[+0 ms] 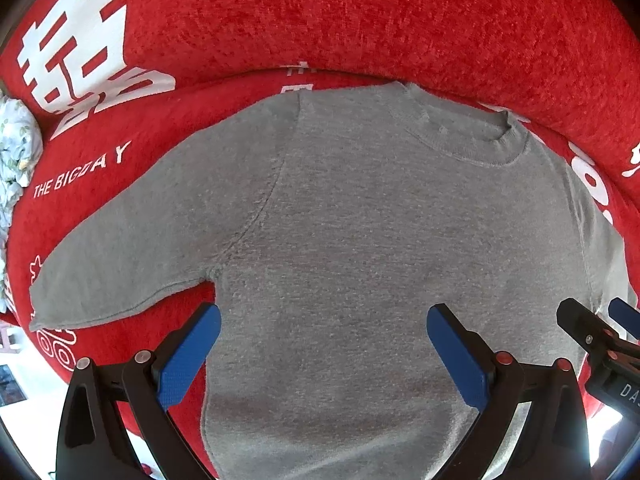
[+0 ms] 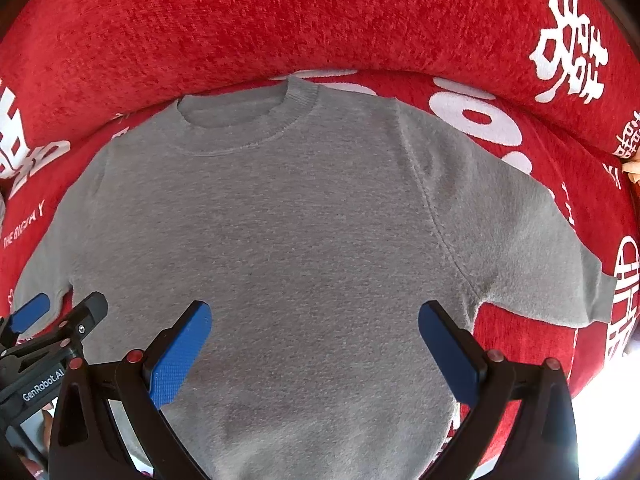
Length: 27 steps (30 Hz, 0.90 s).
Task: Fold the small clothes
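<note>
Nothing is folded yet, as I judge it: the small grey knitted short-sleeved top [image 1: 340, 240] lies spread flat and face up on the red plush cover with white lettering [image 1: 360, 20], neckline at the far side, hem toward me, both sleeves out to left and right. All the folding is left. My left gripper [image 1: 323, 354] hovers over the near left part of the body, jaws wide apart and empty; my right gripper [image 2: 314, 350] does likewise over the near right, gaping, holding nothing. The knit looks soft and smooth, barely creased.
</note>
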### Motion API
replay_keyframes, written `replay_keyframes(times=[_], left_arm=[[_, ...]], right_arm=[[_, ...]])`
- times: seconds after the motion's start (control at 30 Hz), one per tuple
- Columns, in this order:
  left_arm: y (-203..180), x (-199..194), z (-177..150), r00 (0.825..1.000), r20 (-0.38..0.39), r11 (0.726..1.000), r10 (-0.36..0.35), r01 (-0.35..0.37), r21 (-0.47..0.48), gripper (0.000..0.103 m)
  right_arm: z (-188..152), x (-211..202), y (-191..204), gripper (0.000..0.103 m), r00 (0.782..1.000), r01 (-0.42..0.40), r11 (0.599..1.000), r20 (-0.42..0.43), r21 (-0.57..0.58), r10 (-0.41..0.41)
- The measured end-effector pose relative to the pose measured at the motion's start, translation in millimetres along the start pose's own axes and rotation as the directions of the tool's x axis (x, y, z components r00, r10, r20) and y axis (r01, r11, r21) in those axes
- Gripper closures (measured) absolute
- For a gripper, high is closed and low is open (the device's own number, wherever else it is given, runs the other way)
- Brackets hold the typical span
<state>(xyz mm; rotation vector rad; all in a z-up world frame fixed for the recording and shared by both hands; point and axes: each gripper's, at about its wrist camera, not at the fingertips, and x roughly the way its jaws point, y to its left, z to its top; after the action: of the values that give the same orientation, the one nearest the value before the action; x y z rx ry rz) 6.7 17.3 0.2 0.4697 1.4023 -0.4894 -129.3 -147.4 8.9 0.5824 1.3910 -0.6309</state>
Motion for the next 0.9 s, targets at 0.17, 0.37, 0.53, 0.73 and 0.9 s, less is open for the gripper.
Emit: replay_keyframes(times=[0.17,0.37,0.53,0.73,0.9], left_arm=[[4,-1,-1,1.0,0.004,1.0,-0.007,0.007,-0.007,0.0],[39,-2,-6,0.993,0.033,0.988,-0.112,0.115,-0.104,0.0],[118,-6,-24,0.969,0.149,0.935,-0.197,0.231,-0.268,0.0],[204,42,-51,0.942,0.174,0.795,-0.285,0.334,-0.506,0.0],[231,80,-59,0.886,0.234,0.644,-0.4,0.454,-0.616,0.0]], right_arm=[[2,-3,3,0.0,1.0,-0.007,1.0,0.005,0.003,0.007],[-1,-7,12,0.0,1.0,-0.027,1.0,0.004,-0.01,0.027],[-10,-9,30,0.0,0.997,-0.072,0.996,-0.012,-0.043,0.072],[-25,-3,60,0.0,0.994,-0.105,0.99,-0.04,-0.099,0.101],[-34,4,82,0.0,0.992,-0.12,0.984,-0.065,-0.134,0.112]])
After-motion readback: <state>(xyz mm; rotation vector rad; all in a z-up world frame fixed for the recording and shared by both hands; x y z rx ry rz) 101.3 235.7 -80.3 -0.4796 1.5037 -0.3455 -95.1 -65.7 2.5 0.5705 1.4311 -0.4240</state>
